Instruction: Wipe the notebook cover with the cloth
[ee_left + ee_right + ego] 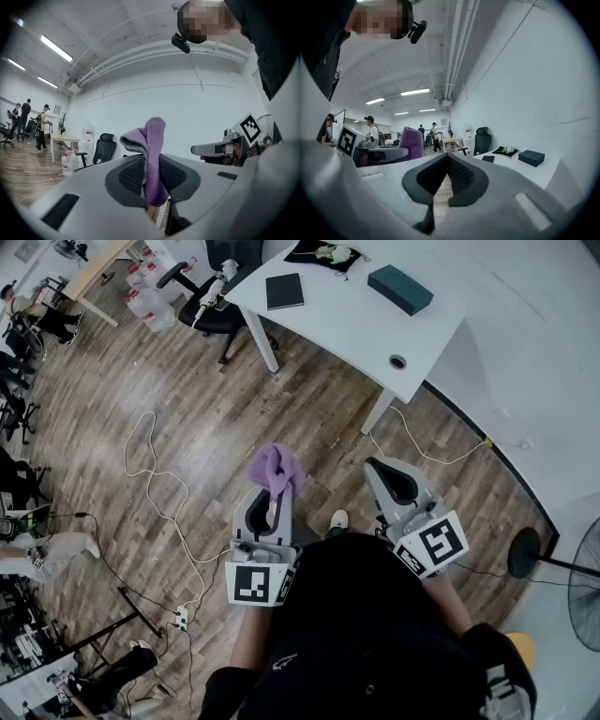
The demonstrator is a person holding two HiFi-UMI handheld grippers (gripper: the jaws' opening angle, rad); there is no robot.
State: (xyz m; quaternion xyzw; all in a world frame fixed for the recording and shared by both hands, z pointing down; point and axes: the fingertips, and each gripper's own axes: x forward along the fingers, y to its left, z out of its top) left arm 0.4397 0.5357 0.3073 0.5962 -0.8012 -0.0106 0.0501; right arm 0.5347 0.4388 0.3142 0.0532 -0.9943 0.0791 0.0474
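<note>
Purple cloth pinched in the left hand-held gripper; the notebook lies well apart on the white worktop.

On the left, the left hand-held gripper (pixel 275 495) is closed on the purple cloth (pixel 275 468). In the left gripper view, the cloth (pixel 154 140) stands upright between the two dark pads and folds over above them. Beside it, the right hand-held gripper (pixel 395 476) is raised over the wooden floor (pixel 187 399). The right gripper view shows its jaws drawn together at the tips with nothing between them (pixel 447 169). Both are held near the person's body, away from the worktop (pixel 356 324). The dark notebook (pixel 284 291) lies flat and closed near the worktop's left edge. A teal box (pixel 400 289) sits to the right of the notebook, apart from it. A black office chair (pixel 211 298) stands just left of the worktop.
</note>
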